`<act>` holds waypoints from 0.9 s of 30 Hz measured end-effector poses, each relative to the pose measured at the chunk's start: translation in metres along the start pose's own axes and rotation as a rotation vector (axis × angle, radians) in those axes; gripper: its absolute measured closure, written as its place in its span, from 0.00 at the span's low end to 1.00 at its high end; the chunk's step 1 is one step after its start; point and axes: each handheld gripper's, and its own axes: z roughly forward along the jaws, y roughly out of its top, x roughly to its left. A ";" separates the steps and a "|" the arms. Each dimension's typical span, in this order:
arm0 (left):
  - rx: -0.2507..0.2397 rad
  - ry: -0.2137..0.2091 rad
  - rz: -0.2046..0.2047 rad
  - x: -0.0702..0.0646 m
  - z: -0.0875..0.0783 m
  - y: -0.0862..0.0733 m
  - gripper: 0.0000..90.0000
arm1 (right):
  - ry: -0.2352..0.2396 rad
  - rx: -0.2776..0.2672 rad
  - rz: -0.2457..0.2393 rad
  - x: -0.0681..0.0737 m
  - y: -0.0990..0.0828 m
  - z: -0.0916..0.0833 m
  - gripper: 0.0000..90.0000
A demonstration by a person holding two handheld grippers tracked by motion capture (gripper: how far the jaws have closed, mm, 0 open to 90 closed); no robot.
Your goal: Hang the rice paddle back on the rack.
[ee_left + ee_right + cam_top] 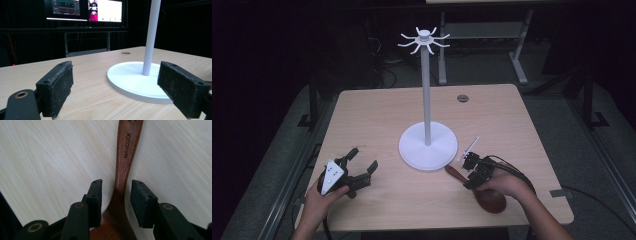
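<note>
A light wooden worktop (pixel 377 115) is seen from above, dark surroundings all round. A white stand (pixel 427 145) is placed near the middle: round flat base, tall thin pole, ring of curved hooks (pixel 424 40) at the top. A small round grommet (pixel 462 98) is set in the worktop behind it.

The left gripper (pixel 362 161) is held in the person's left hand (pixel 314 200) at the front left of the worktop, well apart from the stand base. Its fingers (pixel 56 87) are spread wide, nothing between them; in the left gripper view the stand base (pixel 132 80) and pole are framed in the gap, farther off. Monitors (pixel 85 10) are seen lit in the dark background.

The right gripper (pixel 470 161) is held in the person's right hand (pixel 507 185) at the front right, just beside the stand base. A dark brown wooden spoon (pixel 489 197) lies flat on the worktop under it, bowl toward the person, handle end pointing toward the stand base. In the right gripper view the spoon (pixel 123 170) is straddled at the neck by the fingers (pixel 96 200), partly closed in but with a gap on each side, not touching the wood as far as can be told. "MAXCOOK" is printed on the handle. A hole is seen at the handle tip.
</note>
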 end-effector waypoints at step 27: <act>-0.001 0.000 0.000 0.000 0.000 0.000 0.14 | -0.090 0.032 0.034 0.003 0.008 0.011 0.86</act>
